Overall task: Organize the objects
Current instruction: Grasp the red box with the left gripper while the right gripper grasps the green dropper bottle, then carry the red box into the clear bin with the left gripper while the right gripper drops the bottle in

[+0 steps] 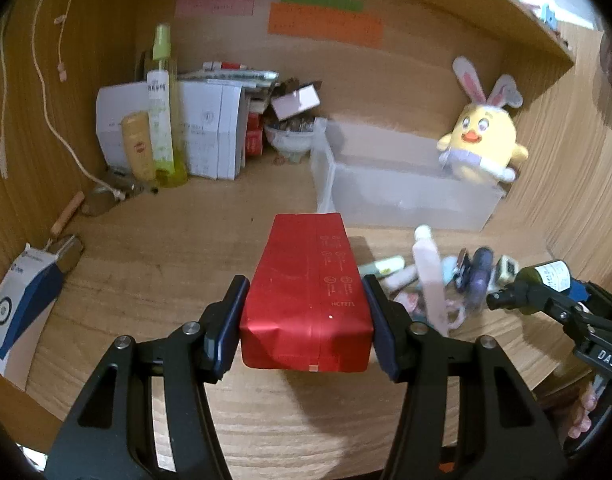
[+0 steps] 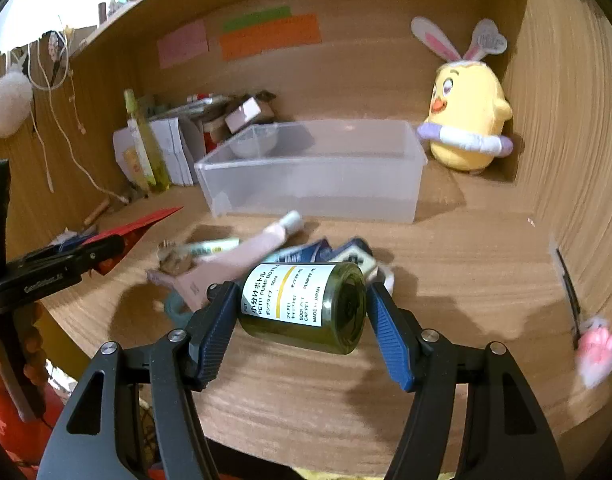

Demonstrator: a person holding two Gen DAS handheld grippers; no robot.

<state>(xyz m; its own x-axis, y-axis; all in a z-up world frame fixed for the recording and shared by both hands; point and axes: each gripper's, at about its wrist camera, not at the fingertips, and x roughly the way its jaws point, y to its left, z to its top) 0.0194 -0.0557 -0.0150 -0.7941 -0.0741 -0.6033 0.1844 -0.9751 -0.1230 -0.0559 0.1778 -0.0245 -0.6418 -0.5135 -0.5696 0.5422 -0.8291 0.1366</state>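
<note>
My left gripper (image 1: 304, 286) is shut on a red foil pack (image 1: 306, 300), its pads pressed on both long sides, and holds it just above the wooden shelf. In the right wrist view my right gripper (image 2: 301, 294) is shut on a dark green pump bottle (image 2: 306, 308) with a white label, lying sideways between the blue pads. A clear plastic bin (image 2: 313, 196) stands behind both grippers, with nothing visible inside it. Between bin and grippers lies a pile of small items (image 2: 266, 248), a pink tube (image 1: 429, 276) among them. The red pack's tip (image 2: 142, 224) shows at the left.
A yellow plush chick (image 2: 465, 120) with rabbit ears sits in the back right corner. Tall bottles (image 1: 162, 120) and white boxes (image 1: 210, 132) crowd the back left. A blue-and-white box (image 1: 18, 308) lies at the left edge. A pink paw charm (image 2: 595, 352) hangs on the right wall.
</note>
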